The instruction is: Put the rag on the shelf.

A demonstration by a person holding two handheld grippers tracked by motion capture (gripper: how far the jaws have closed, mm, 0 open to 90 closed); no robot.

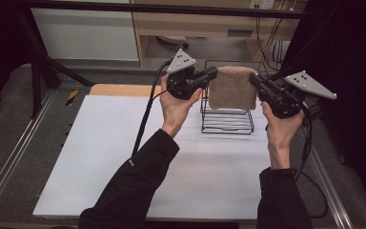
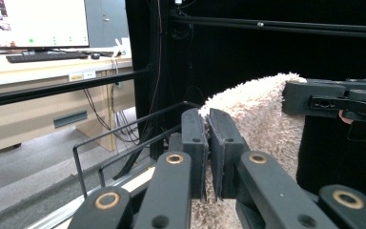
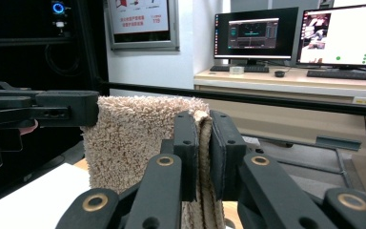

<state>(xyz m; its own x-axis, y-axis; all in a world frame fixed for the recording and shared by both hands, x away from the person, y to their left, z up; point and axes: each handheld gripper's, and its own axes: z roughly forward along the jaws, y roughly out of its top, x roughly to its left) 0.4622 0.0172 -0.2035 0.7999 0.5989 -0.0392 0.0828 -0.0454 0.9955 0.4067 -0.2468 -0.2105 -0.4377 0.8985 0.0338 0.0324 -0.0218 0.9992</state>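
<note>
both tongs, left gripper (image 1: 213, 73) and right gripper (image 1: 253, 78), were clamped on the towel (image 1: 232, 88) stretched between them; the lift was in progress, and draping over the rack (image 1: 227, 123) below judged next.

Towel (image 1: 232, 88) hiding wire rack's (image 1: 227, 123) upper part, towel's lower end cut off in both tool views
</note>
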